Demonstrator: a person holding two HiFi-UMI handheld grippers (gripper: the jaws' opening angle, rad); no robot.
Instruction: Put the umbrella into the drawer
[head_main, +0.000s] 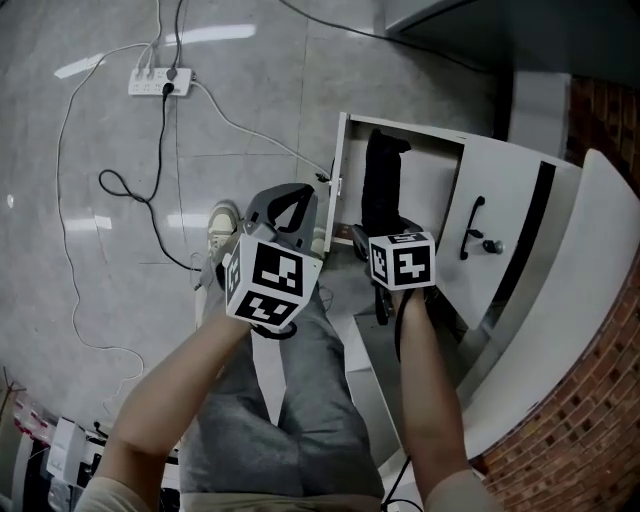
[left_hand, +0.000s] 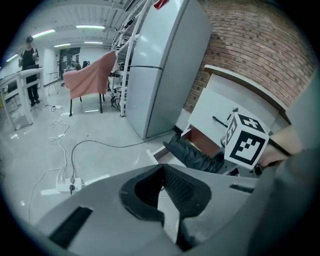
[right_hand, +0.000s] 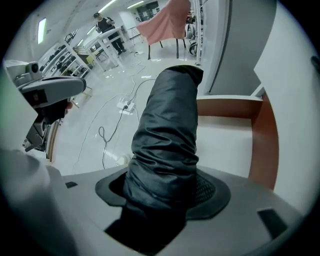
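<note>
The right gripper (right_hand: 165, 192) points steeply down, its jaws pinching the one folded black umbrella (right_hand: 167, 130) near its end, so the rest of it hangs nose-first over the single open drawer (right_hand: 227, 106). Held that way, it looks lined up to drop inside. Whether its far tip touches the drawer floor is hard to tell. The left gripper (left_hand: 161, 170) waits alongside, jaws pressed together on nothing, seemingly kept clear.

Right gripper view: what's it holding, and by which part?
The folded black umbrella, clamped near one end by the right gripper; its length sticks out toward the drawer.
</note>
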